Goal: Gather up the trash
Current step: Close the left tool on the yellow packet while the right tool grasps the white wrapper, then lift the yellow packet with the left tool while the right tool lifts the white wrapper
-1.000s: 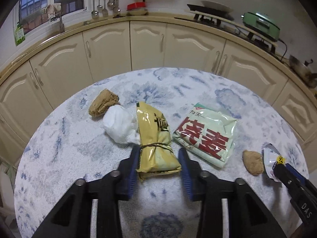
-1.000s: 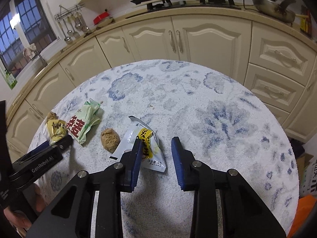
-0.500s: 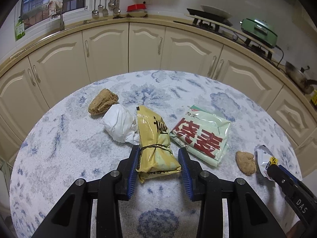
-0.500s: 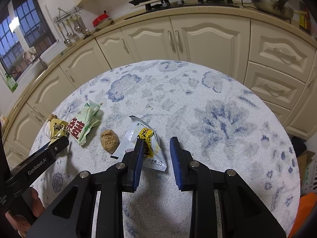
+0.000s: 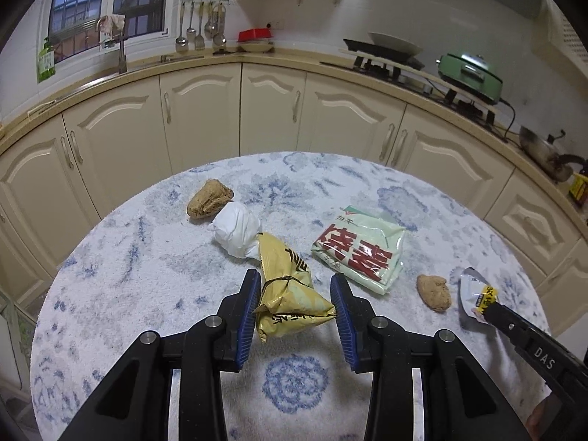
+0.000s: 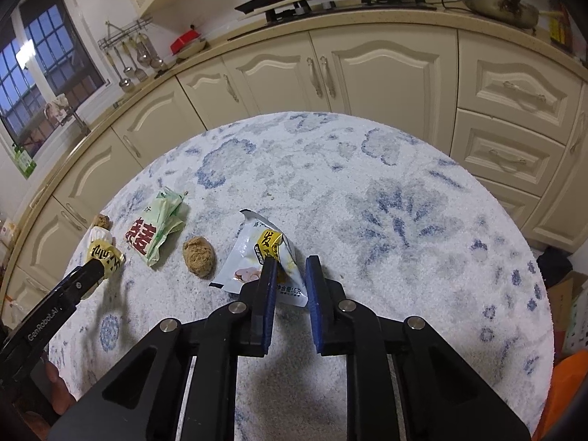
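Left gripper (image 5: 296, 296): clamped on the yellow snack bag (image 5: 290, 294), near end raised off the table (image 5: 128, 275).
Right gripper (image 6: 288, 275): jaws have just been closing around the white sachet (image 6: 257, 261); whether the pads press it yet, I cannot tell.
White tissue wad (image 5: 237, 233): touching the yellow bag's far end.
Green noodle packet (image 5: 360, 250): flat on the table, between the two grippers.
Brown lumps: one (image 5: 209, 198) beside the tissue, one (image 5: 433, 292) beside the sachet.

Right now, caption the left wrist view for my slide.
Left gripper clamps the yellow wrapper above the table; green packet lies beyond.
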